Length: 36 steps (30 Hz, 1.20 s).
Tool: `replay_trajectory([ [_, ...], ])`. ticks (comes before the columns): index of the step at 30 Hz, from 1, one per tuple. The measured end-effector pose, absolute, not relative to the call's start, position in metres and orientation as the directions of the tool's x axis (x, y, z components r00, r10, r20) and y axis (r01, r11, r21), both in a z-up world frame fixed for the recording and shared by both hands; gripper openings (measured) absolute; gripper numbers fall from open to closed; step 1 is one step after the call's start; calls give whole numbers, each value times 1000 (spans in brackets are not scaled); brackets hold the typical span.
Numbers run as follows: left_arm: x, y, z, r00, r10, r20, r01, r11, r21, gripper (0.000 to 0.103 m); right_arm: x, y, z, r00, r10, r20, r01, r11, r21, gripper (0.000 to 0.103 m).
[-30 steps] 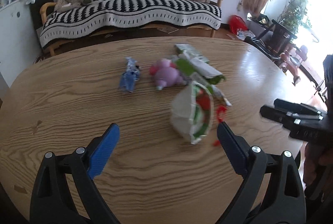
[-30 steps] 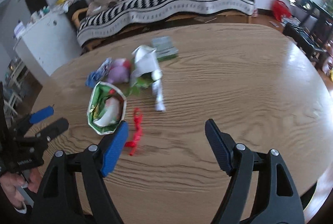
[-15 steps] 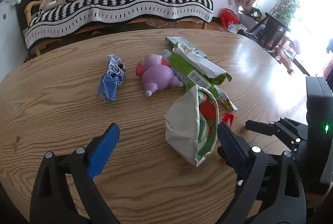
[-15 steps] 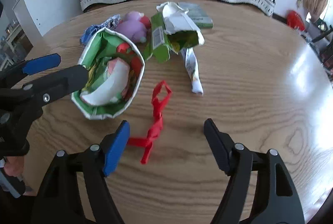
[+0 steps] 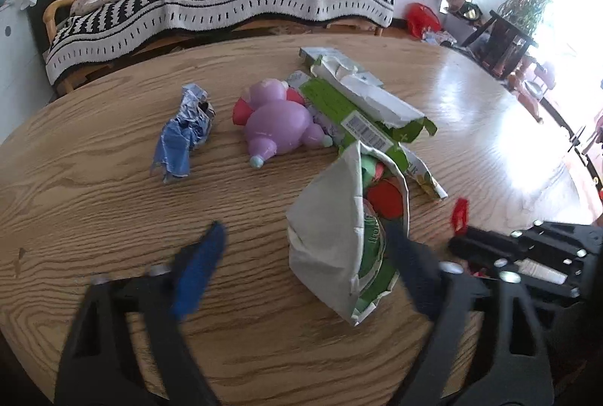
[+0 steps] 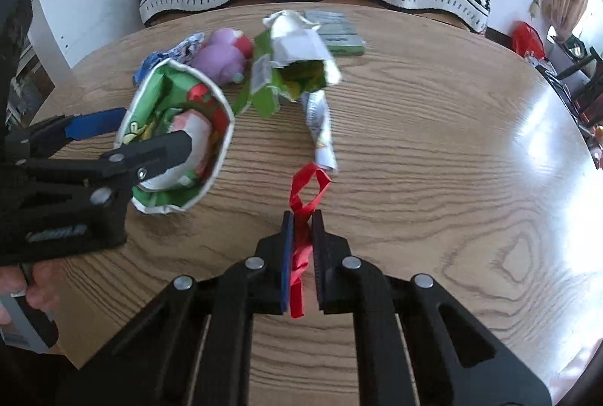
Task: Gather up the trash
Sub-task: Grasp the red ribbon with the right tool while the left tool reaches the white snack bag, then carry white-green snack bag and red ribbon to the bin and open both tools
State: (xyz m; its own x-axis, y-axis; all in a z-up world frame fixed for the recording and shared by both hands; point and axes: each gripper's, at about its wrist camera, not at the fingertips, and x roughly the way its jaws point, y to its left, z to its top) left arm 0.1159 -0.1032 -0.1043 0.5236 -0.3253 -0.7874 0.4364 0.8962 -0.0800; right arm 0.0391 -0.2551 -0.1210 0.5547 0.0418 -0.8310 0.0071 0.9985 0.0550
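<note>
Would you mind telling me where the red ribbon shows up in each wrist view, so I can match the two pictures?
Left wrist view: the red ribbon shows as a small piece far right, just above the right gripper.
Right wrist view: the red ribbon is at centre, clamped between the right gripper fingers.
Shared landmark: the open green-and-white bag, left of the ribbon in both.

Left gripper (image 5: 301,266) fingers motion-blurred, lower centre of the left view; jaw gap unclear. Right finger sits inside the bag (image 5: 339,236), tip hidden. Ribbon (image 6: 301,217) lower end hidden between right gripper (image 6: 301,229) jaws. Table (image 6: 452,180) cut off at frame bottom.
</note>
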Motion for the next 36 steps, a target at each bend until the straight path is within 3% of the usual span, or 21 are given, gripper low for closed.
replay_trajectory([
  [2, 115, -107, -107, 506, -314, -803, 440, 895, -73, 46, 34, -263, -115, 564, 46, -825, 16, 998, 66, 10],
  [18, 82, -125, -73, 551, -296, -780, 445, 895, -26, 45, -7, -310, -77, 626, 25, -779, 78, 992, 95, 10],
  [36, -47, -315, -55, 382, -556, -738, 769, 634, -79, 45, -150, -499, -55, 643, -170, -746, 378, 919, 116, 10],
])
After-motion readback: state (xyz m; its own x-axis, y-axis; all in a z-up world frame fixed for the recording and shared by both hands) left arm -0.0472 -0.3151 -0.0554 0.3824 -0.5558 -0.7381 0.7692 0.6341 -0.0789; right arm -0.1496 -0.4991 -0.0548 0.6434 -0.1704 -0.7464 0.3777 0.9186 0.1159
